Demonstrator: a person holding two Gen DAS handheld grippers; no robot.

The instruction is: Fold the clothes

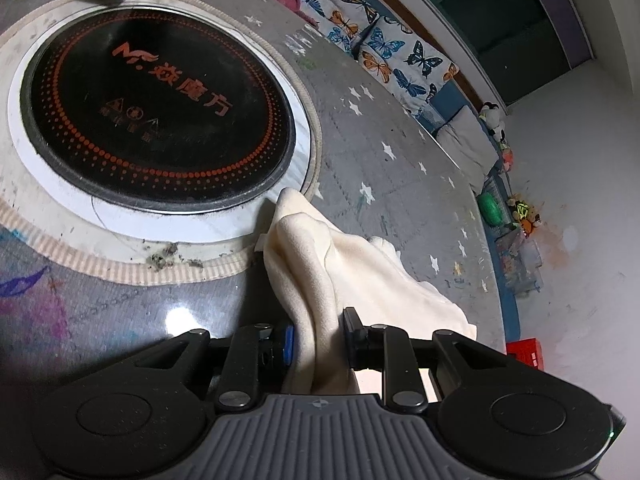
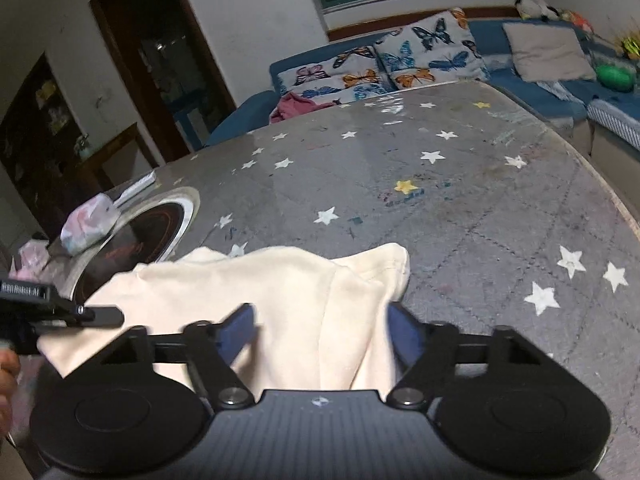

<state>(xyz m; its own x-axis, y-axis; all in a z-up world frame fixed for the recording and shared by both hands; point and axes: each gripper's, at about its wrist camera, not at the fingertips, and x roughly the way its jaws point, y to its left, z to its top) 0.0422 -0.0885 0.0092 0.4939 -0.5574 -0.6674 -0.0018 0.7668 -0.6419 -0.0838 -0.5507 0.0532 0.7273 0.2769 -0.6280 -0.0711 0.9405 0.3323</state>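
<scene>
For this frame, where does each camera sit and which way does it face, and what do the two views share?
Left wrist: on the left tool, looking down along its fingers over the cream garment to the round black cooktop in the star-patterned table; tool pads pinch the cloth.
Right wrist: on the right tool, facing across the table toward the butterfly cushions; its fingers stand wide around the garment, and the left tool enters at the left edge.
Shared: garment, cooktop, table, cushions.
</scene>
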